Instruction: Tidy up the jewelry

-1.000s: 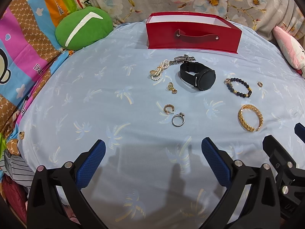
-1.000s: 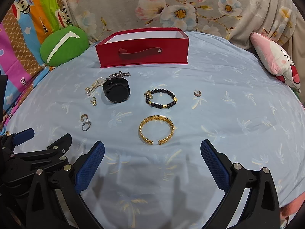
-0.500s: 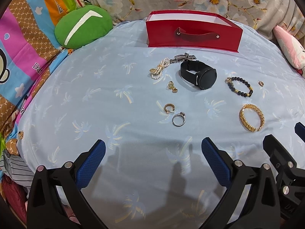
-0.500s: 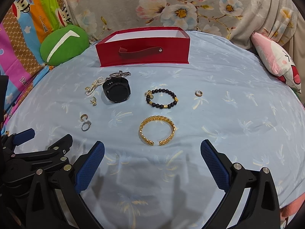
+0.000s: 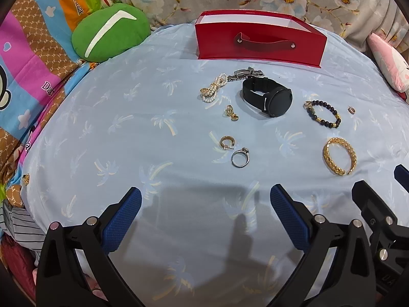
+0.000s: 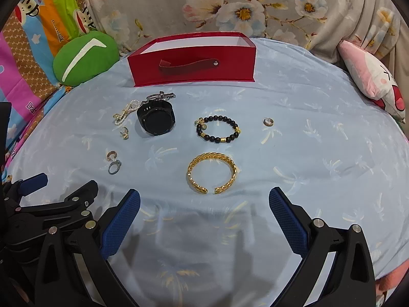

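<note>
Knurled blue fingers (image 6: 120, 226) apart before braided gold cuff (image 6: 211, 174).

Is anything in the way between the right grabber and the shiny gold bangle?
No. Only bare blue sheet lies between the open right gripper and the gold bangle, which sits just ahead of its fingertips. The bead bracelet lies beyond it.

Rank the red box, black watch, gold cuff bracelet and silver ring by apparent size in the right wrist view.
1. red box
2. black watch and gold cuff bracelet: alike; the bracelet lies nearer
3. silver ring
</note>
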A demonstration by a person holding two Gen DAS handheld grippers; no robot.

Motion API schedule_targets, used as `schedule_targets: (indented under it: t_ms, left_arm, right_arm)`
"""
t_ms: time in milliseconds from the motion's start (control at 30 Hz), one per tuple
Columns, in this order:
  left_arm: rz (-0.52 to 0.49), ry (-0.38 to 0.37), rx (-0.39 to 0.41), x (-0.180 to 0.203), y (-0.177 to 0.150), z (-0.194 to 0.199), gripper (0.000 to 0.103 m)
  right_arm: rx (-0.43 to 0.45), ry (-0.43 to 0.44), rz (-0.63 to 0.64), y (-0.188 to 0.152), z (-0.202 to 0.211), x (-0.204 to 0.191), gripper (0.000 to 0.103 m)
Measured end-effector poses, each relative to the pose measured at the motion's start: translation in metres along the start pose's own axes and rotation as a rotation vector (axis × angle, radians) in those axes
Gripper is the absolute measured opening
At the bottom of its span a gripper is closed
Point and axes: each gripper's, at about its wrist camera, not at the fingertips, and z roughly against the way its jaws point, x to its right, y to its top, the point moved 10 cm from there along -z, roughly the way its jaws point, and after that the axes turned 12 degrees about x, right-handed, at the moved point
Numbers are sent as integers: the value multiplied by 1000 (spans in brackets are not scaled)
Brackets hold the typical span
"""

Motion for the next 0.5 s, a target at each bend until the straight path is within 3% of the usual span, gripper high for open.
schedule_targets:
  t_ms: [500]
  left_arm:
    - [7, -6, -13, -1, -4, -3, 98]
  right_arm:
    - [-8, -1, -2, -2, -2, 1, 98]
